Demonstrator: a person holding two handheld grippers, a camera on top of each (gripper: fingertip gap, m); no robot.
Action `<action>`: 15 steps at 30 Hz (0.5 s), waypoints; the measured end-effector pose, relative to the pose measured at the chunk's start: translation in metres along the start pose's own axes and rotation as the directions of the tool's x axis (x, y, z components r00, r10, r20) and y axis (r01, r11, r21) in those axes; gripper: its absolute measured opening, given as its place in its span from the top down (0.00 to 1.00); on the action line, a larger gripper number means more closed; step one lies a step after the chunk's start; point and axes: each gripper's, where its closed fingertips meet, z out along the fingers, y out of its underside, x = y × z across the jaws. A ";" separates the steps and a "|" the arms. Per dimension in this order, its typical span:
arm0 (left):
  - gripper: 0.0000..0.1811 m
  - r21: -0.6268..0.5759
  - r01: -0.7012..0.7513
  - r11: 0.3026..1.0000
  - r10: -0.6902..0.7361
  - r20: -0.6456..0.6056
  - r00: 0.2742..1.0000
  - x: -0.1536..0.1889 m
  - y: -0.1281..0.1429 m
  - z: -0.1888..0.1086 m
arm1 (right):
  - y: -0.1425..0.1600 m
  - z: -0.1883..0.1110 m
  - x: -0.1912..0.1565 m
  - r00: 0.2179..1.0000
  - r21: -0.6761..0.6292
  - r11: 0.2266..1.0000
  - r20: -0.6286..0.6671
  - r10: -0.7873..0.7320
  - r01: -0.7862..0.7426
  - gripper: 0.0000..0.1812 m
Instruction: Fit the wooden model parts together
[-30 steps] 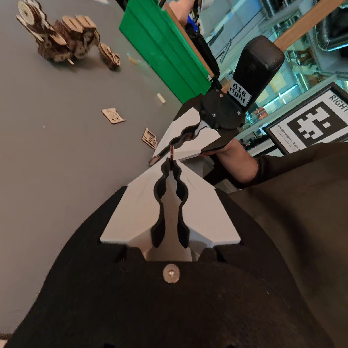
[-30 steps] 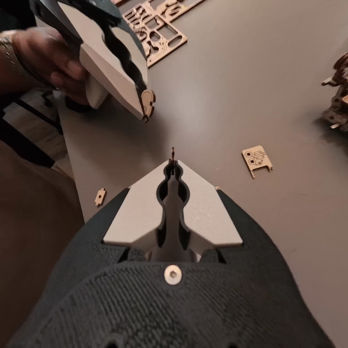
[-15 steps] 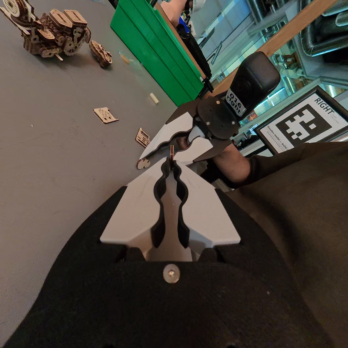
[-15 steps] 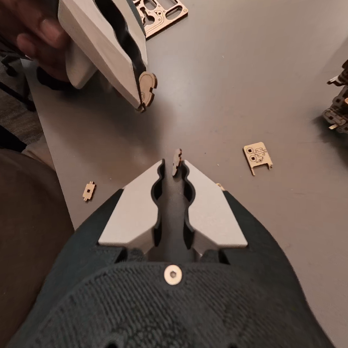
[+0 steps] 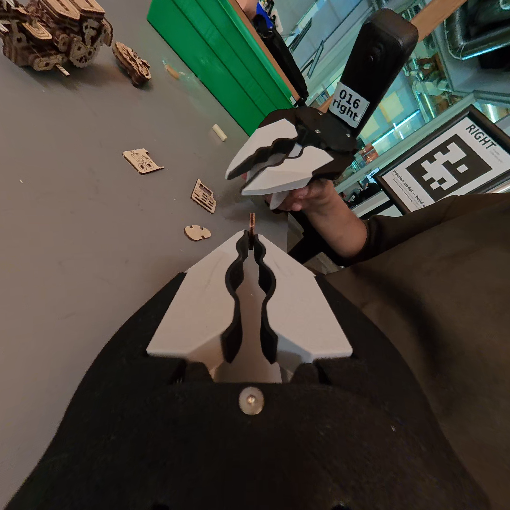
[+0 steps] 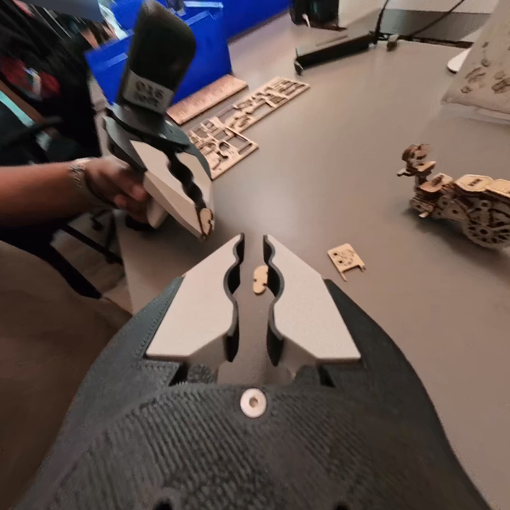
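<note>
Small wooden part (image 5: 252, 226) pinched edge-on in left gripper (image 5: 250, 237) tips, above table edge. Second rounded part (image 5: 197, 232) lies flat on grey table (image 5: 69, 248), bare surface around. Right gripper (image 6: 253, 240) jaws now apart, empty; it released this part half second ago. Part-built model (image 6: 463, 204) well apart.

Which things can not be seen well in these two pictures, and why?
- Piece in the left claw: left wrist view shows it edge-on, so its shape is hidden; right wrist view blurs it.
- Wooden model: cut off by the top-left edge in the left wrist view.
- Part sheets: blurred in the right wrist view; cut-outs unreadable.
- Right claw: open and holding nothing; the loose oval piece lies behind it.
</note>
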 end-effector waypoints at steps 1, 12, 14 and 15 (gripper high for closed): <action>1.00 -0.001 -0.001 1.000 0.001 -0.001 1.000 0.000 0.000 0.000 | -0.002 0.000 -0.006 0.999 0.015 1.000 0.038 0.023 -0.023 0.94; 1.00 -0.060 -0.031 0.998 0.028 -0.037 0.999 0.009 0.012 0.008 | 0.003 0.011 -0.043 0.960 -0.010 0.991 0.244 0.134 -0.136 0.97; 0.99 -0.068 -0.039 0.997 0.037 -0.029 0.999 0.009 0.013 0.008 | 0.004 0.012 -0.044 0.962 -0.018 0.992 0.242 0.125 -0.124 0.99; 0.98 -0.069 -0.040 0.997 0.039 -0.022 0.999 0.008 0.013 0.009 | 0.004 0.011 -0.045 0.962 -0.020 0.993 0.246 0.120 -0.118 1.00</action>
